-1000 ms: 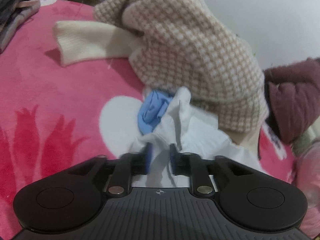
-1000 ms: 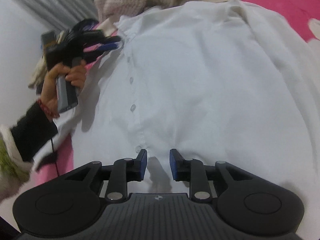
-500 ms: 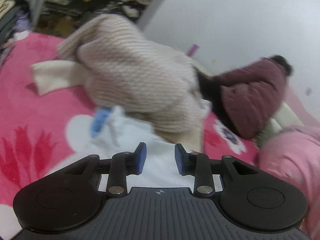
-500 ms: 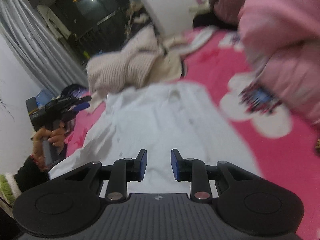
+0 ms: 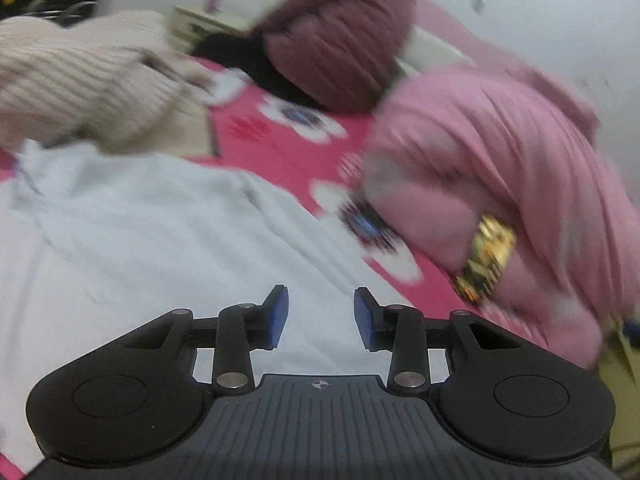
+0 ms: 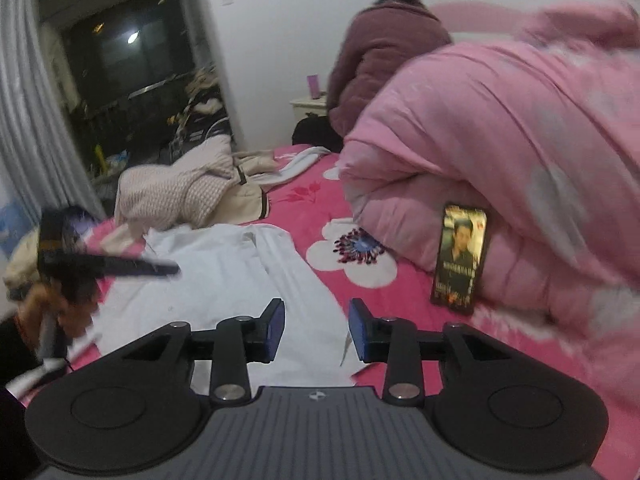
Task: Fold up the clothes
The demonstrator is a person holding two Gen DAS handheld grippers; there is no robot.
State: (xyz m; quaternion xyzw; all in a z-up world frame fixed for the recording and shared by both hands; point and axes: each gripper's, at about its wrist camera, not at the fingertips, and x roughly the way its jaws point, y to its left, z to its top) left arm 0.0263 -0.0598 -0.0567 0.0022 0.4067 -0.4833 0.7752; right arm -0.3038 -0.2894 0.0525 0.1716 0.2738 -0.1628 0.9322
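Observation:
A white button shirt (image 6: 224,276) lies spread flat on the pink flowered bedspread (image 6: 320,208). In the left wrist view the same white shirt (image 5: 132,248) fills the lower left. My left gripper (image 5: 320,318) hangs above the shirt, its jaws opening with nothing between them. My right gripper (image 6: 316,330) is raised over the shirt's near edge, its jaws also opening and empty. The left gripper (image 6: 156,268) shows blurred at the left of the right wrist view, held by a hand (image 6: 48,308).
A beige knit sweater (image 6: 172,196) is heaped beyond the shirt. A bulky pink quilt (image 6: 500,168) lies on the right with a phone (image 6: 460,256) propped against it. A person in a maroon jacket (image 6: 384,56) sits at the far bed edge. A dark window stands at the back left.
Both grippers rose off the white shirt and tilted up, so the room came into view. Their jaws widened. The left view swung right from the sweater to the pink quilt.

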